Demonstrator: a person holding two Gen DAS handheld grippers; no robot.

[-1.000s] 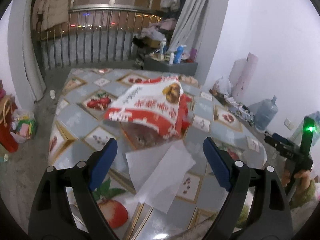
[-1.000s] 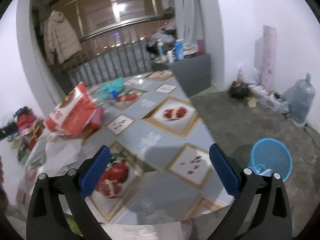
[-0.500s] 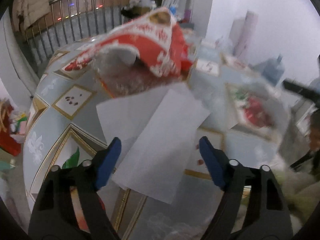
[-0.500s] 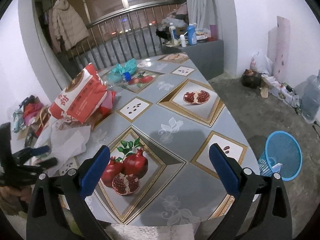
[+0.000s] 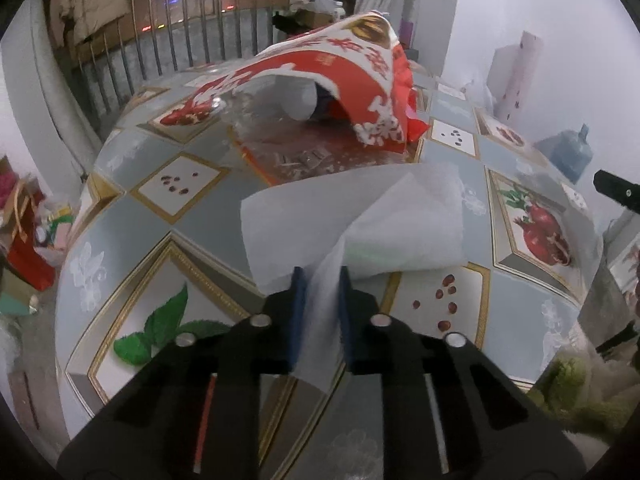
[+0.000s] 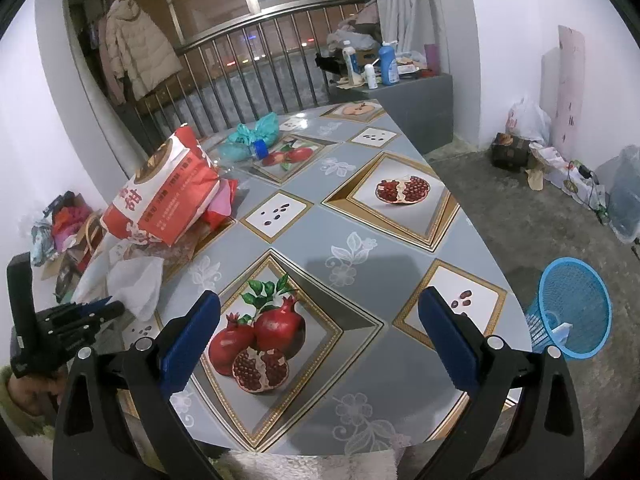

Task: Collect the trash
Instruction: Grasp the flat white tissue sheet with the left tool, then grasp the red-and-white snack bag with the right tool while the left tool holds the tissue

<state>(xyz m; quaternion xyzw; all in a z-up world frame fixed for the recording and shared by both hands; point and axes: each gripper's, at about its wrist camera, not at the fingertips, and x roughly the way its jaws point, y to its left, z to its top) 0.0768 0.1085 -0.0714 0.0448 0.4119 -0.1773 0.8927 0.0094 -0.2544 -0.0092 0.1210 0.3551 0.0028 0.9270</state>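
Where thin white tissue (image 5: pixel 360 224) creases, left gripper (image 5: pixel 320 312) pinches; right gripper (image 6: pixel 320 340) gapes.

Thin matt white paper sheet (image 5: pixel 356 216) on glossy printed tablecloth (image 5: pixel 132 216).

home, probably | coat (image 6: pixel 140 56) hung by railing (image 6: pixel 256 76) | fruit-print table (image 6: pixel 352 216)

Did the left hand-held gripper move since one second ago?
Yes. The left hand-held gripper moved forward toward the red bag, which looks nearer now, and shut on the white paper.
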